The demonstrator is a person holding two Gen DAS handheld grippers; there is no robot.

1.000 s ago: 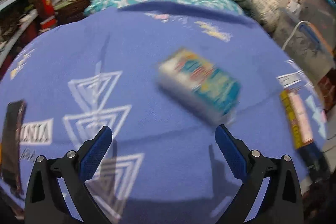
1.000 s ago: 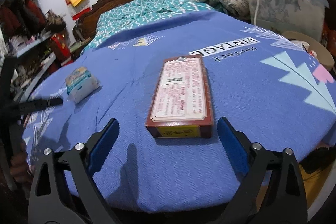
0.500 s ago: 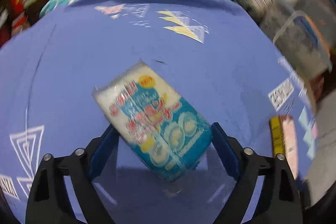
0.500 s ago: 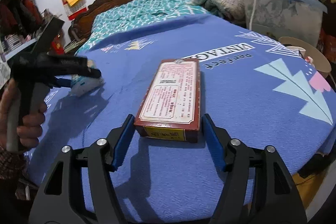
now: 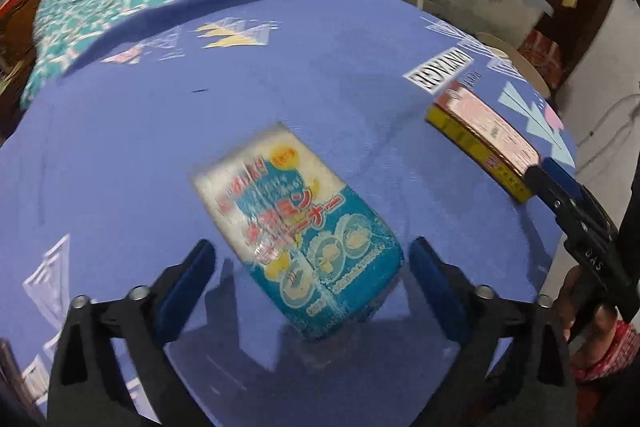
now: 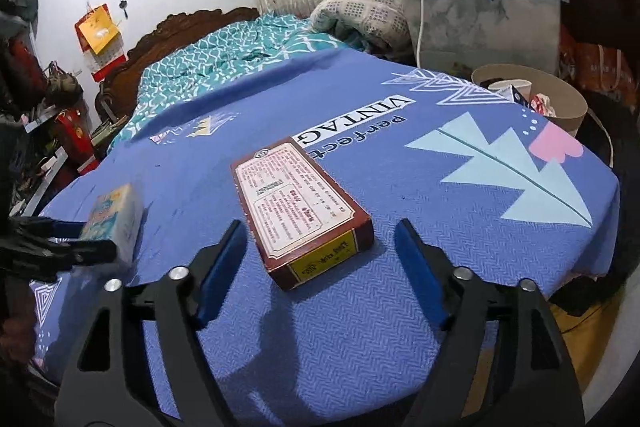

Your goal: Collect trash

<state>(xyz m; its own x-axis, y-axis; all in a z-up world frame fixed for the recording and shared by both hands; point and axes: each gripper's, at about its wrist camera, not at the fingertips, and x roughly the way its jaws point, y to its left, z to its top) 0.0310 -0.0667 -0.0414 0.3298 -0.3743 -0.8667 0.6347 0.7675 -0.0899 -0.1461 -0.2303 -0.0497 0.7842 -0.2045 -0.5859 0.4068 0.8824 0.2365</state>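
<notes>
A blue-and-white wrapped packet [image 5: 298,233] lies flat on the blue patterned tabletop [image 5: 280,75], between the wide-spread left tongs [image 5: 312,269], whose jaws have just been opening and do not touch it. Well to its right lies a red-brown box [image 6: 298,213], its near end between the right tongs [image 6: 318,265], also just opening, untouched.

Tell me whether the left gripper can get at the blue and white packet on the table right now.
Probably yes. The left gripper is open, and the packet lies between its fingers on the blue cloth with nothing on top. Its jaws have just been opening.
</notes>
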